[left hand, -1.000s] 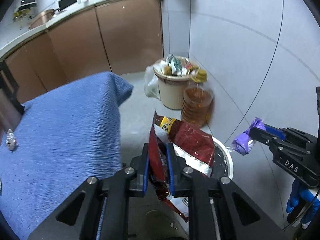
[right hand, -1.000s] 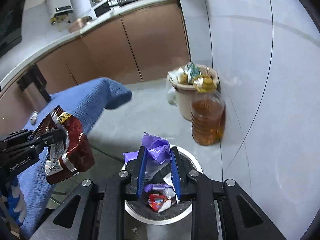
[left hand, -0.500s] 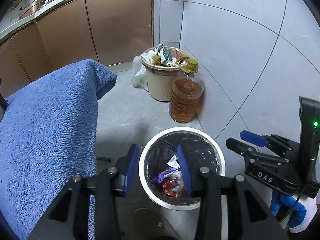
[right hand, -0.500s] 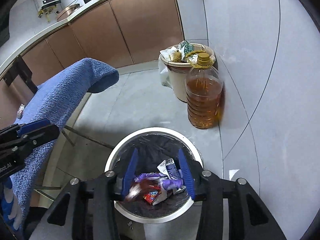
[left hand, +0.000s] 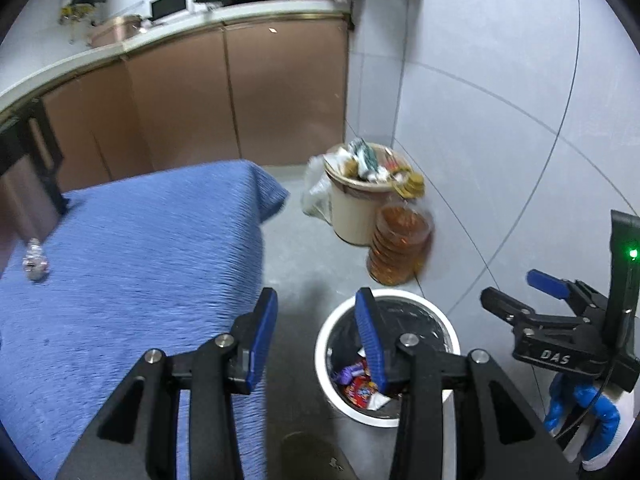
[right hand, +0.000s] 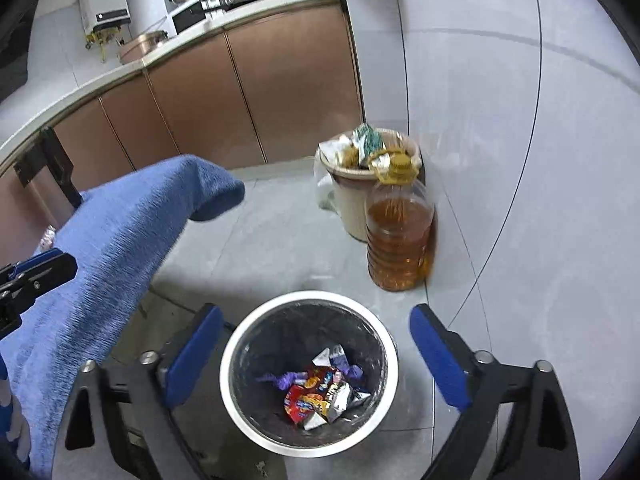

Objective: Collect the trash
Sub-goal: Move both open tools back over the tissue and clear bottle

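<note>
Right hand-held gripper (right hand: 316, 344) jaws just opened wide, nothing between; left hand-held gripper (left hand: 316, 340) half open, empty too. Red snack bag (right hand: 310, 400) and purple wrapper (right hand: 286, 379) now lie in white bin (right hand: 240, 344), lower middle. One shiny wrapper (left hand: 35, 266) left on blue table (left hand: 140, 248), far left.

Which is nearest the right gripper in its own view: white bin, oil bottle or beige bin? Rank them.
1. White bin, directly below the open right gripper.
2. Oil bottle, beyond it by the wall.
3. Beige bin, just behind the bottle, in the corner.
</note>
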`<state>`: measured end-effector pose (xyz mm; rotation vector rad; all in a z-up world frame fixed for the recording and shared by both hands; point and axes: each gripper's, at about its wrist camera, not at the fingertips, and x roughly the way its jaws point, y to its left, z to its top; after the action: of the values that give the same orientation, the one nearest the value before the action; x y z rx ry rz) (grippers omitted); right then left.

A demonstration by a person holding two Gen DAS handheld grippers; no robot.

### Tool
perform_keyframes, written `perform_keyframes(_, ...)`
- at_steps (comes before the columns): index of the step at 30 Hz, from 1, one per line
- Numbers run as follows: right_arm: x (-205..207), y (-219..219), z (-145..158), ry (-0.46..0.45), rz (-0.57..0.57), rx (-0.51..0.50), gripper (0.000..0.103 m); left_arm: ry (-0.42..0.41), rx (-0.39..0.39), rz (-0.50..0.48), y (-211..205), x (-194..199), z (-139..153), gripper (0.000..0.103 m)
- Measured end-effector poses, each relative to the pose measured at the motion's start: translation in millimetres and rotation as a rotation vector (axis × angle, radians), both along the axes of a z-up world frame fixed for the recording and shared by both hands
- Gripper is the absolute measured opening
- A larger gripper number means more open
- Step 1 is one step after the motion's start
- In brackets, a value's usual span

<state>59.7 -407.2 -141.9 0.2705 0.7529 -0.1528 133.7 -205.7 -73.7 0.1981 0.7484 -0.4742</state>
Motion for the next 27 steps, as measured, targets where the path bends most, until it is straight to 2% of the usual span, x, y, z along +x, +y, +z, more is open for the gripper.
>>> perform_keyframes(3, -3.9, 8.0, 13.5, -0.028, 0.005, -0.002, 0.103, -0.042, -0.006, 0.036, 15.1, -8.7, 11.0, 0.041)
perform_keyframes(17, -27.0, 58.0, 83.0, -0.236, 0.048, -0.053, 0.103, -0.233, -0.053, 0.192, 91.8, -45.3, 53.2, 0.041)
perform_keyframes(27, -32.0, 106.4, 108.9, -0.293, 0.134, -0.072, 0.103, -0.248, -0.076, 0.283, 143.8, -61.8, 67.1, 0.043)
